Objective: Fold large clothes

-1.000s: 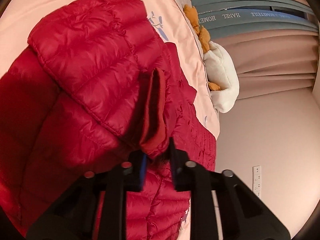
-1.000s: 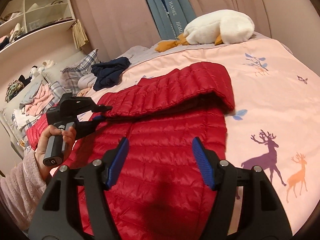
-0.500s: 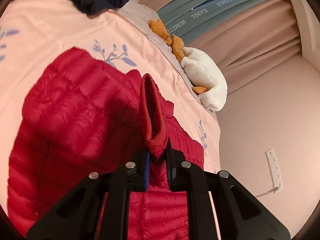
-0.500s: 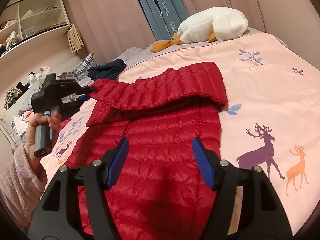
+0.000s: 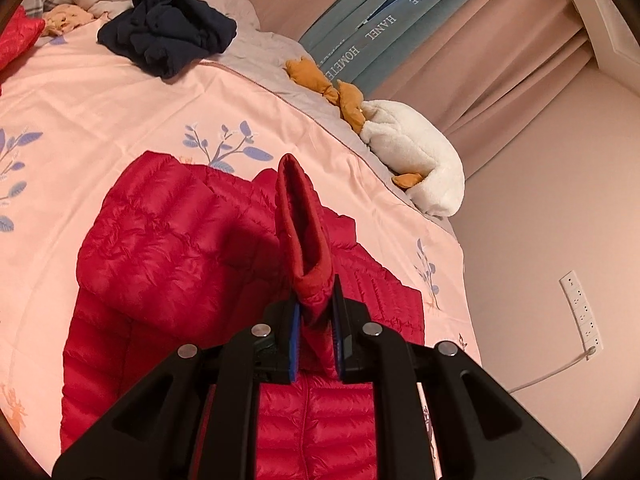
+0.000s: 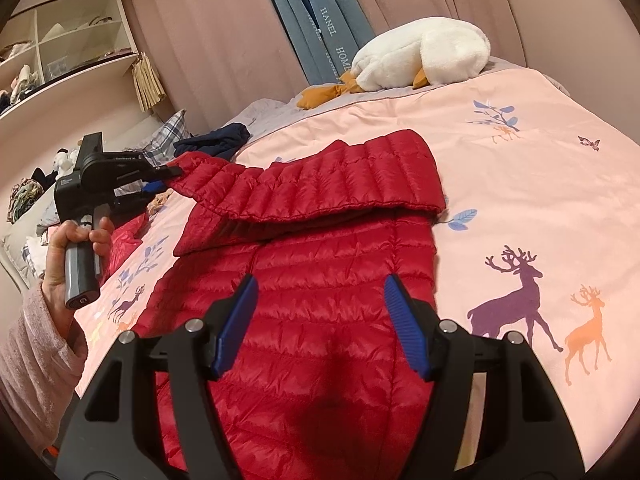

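Note:
A red quilted puffer jacket (image 6: pixel 320 300) lies on the pink bedspread (image 6: pixel 540 184), also seen in the left wrist view (image 5: pixel 160 248). My left gripper (image 5: pixel 315 304) is shut on the jacket's sleeve cuff (image 5: pixel 308 264) and holds it stretched out to the left, above the bed; it shows in the right wrist view (image 6: pixel 160 178) with the sleeve (image 6: pixel 320 184) folded across the jacket's top. My right gripper (image 6: pixel 320 312) is open and empty, hovering over the jacket's lower body.
A white plush goose (image 6: pixel 420 56) lies at the head of the bed, a dark navy garment (image 5: pixel 168 36) further left. Shelves with clothes (image 6: pixel 60 52) and piles of laundry stand on the left. Curtains and a wall socket (image 5: pixel 580 312) are behind.
My left gripper has pulled the sleeve cuff up and out to the left, away from the jacket's body, drawing the sleeve taut. My right gripper has stayed open over the jacket.

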